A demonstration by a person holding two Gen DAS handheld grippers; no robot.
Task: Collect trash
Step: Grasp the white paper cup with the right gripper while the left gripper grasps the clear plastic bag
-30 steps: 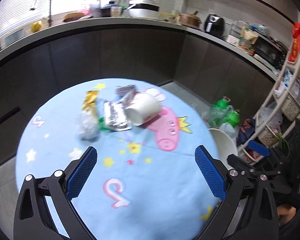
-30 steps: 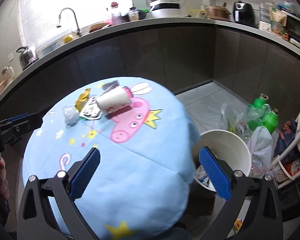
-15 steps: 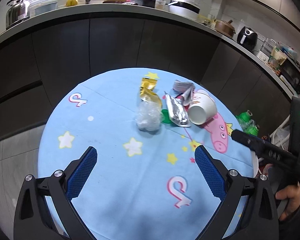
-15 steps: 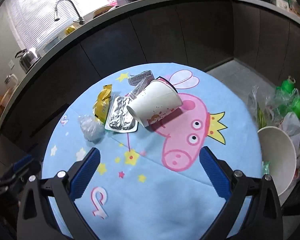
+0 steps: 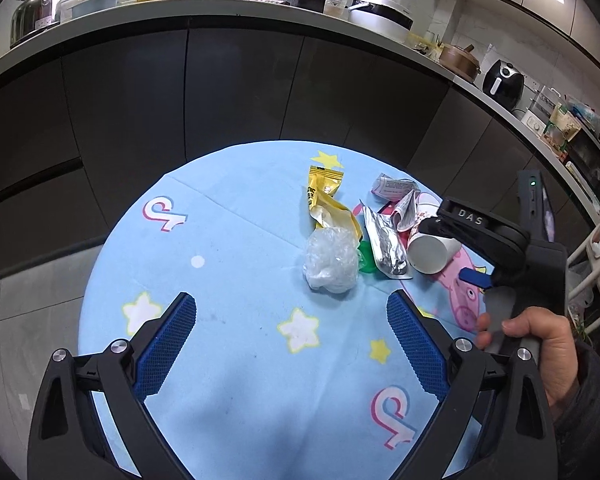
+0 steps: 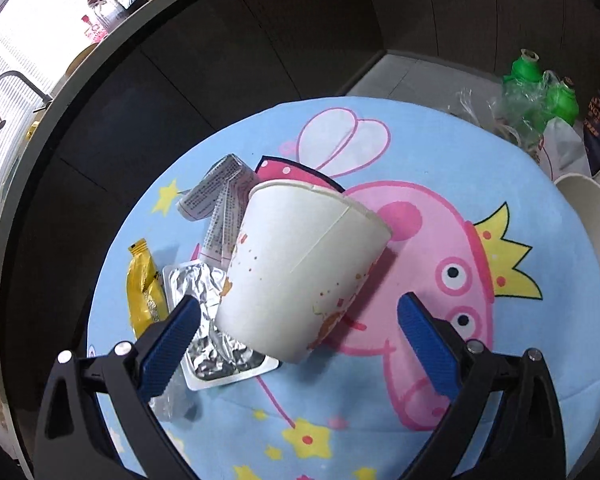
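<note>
While both claws hang over the round table, the scene reads near to far:

Left gripper (image 5: 292, 336): lower frame of the left wrist view, blue pads spread wide, holding nothing, above bare blue tablecloth (image 5: 228, 380).

Right gripper (image 6: 298, 330): lower frame of the right wrist view, spread wide, nothing clamped; pads sit either side of the cup's base, apart from it.

Paper cup (image 6: 300, 268): centre of the right view, lying on its side on the pink pig print, its base towards the camera.

Foil tray (image 6: 216, 344): lower left of the cup, partly under it.

Clear plastic wad (image 5: 332, 260): centre right of the left view, touching the yellow wrapper (image 5: 326, 200).

Printed paper (image 6: 220, 192): behind the cup, upper left.

White bin (image 6: 596, 224): right edge, beside the table.
</note>
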